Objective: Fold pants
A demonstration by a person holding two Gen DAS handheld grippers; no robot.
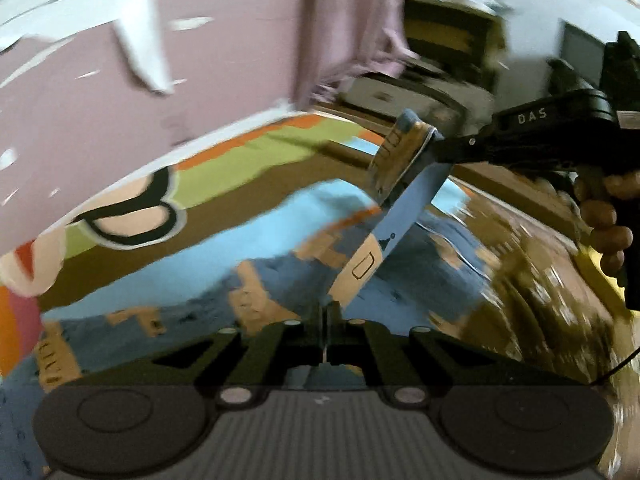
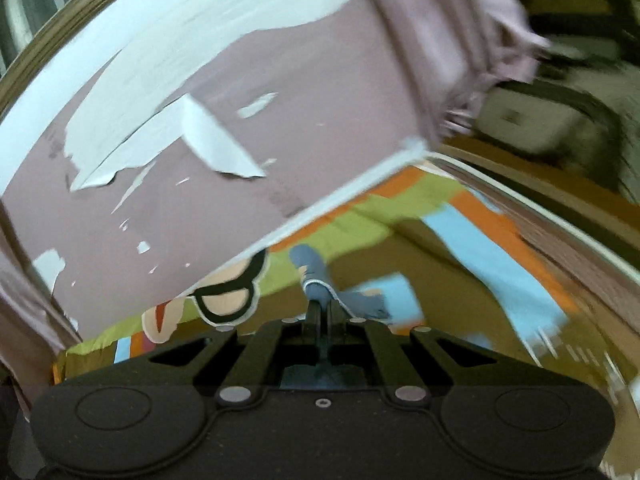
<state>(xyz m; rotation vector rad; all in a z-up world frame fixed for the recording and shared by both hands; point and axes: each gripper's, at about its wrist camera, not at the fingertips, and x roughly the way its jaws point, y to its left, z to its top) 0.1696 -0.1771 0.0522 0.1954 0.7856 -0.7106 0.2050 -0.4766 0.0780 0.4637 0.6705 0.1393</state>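
Left wrist view: the left claw (image 1: 327, 312) was pinched together on a strip of the blue pants (image 1: 404, 208), which rose taut from its tips toward the upper right. There the right claw (image 1: 430, 140), a black tool gripped by the person's right hand (image 1: 606, 224), was clamped on a bunched, tan-patterned fold of the same garment. More of the blue-and-tan cloth lay blurred below the raised strip, spread over a bed with a colourful sheet (image 1: 256, 148) of green, orange, brown and light blue bands and a cartoon figure outlined in black. Behind the bed stood a mauve wall (image 1: 224, 40) with white patches of peeling paint, and a mauve curtain (image 1: 348, 28) hung beside it. Furniture at the upper right was too smeared to identify.

Right wrist view: the right claw (image 2: 323, 304) was closed on a small gathered tuft of the blue pants (image 2: 316, 276), a white-edged seam showing just above the tips and a frayed blue corner trailing to the right. The cloth was held up clear of the colourful sheet (image 2: 368, 208), whose cartoon figure showed to the left of the tips. The peeling mauve wall (image 2: 168, 184) filled the upper left, with the curtain (image 2: 448, 40) at the top right. Everything else was streaked with blur.
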